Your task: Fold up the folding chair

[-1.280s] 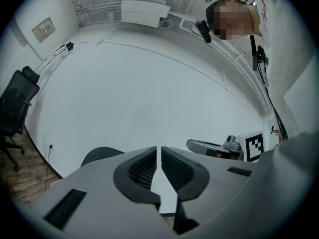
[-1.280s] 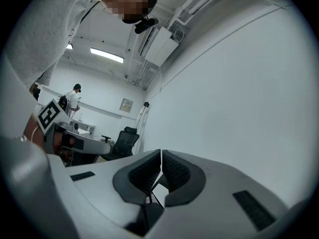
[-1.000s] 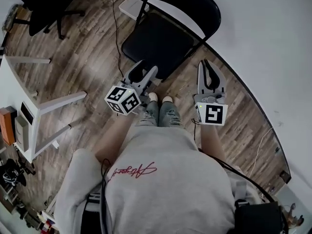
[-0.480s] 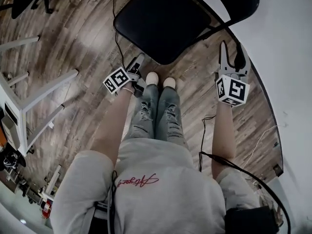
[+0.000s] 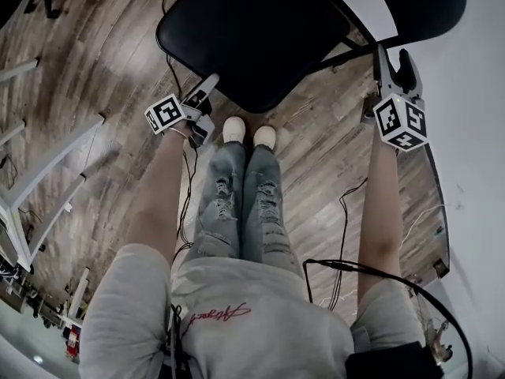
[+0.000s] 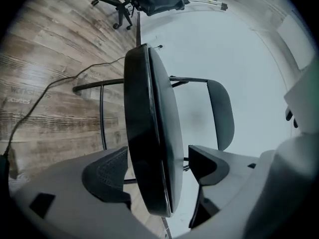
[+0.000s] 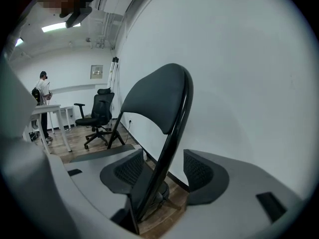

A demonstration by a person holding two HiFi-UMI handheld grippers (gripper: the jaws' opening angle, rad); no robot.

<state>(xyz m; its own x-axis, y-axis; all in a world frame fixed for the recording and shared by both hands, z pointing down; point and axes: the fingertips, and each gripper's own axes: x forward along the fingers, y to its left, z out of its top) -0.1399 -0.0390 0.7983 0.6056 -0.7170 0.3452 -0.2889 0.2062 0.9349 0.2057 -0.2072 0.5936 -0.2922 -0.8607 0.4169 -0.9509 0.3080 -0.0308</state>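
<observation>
Both arms have come down and out since a second ago: the left hand-held gripper (image 5: 209, 84) has left the space above the knees for the seat's front-left edge at 11 o'clock, and the right hand-held gripper (image 5: 392, 60) now sits at the chair's right side at 1 o'clock. The jaws of both have just been opening. The left stands released, with the rim of the seat (image 6: 149, 133) between its pads but not pinched. The right is released too, its pads apart on either side of the black frame tube (image 7: 167, 148) that rises to the backrest (image 7: 159, 96).

The folding chair (image 5: 252, 30) stands unfolded at 12 o'clock, straight ahead of the wearer's shoes (image 5: 234, 129), which are just short of the seat's front edge. A black cable (image 5: 168, 54) runs over the floor past the seat's left edge and close by the left hand-held gripper; another cable (image 5: 343, 204) loops on the boards at 3 o'clock.

White worktop legs (image 5: 47, 172) stand at 9 o'clock, well apart from the chair. An office chair (image 7: 97, 116) and a person (image 7: 44, 103) beside another worktop are far off down the room.

Grey-brown wooden floor (image 5: 102, 93) covers the room. A plain white wall (image 5: 473, 172) curves from 1 to 4 o'clock, just behind the backrest, so the chair's back has little room; the boards at 10 o'clock lie open.
</observation>
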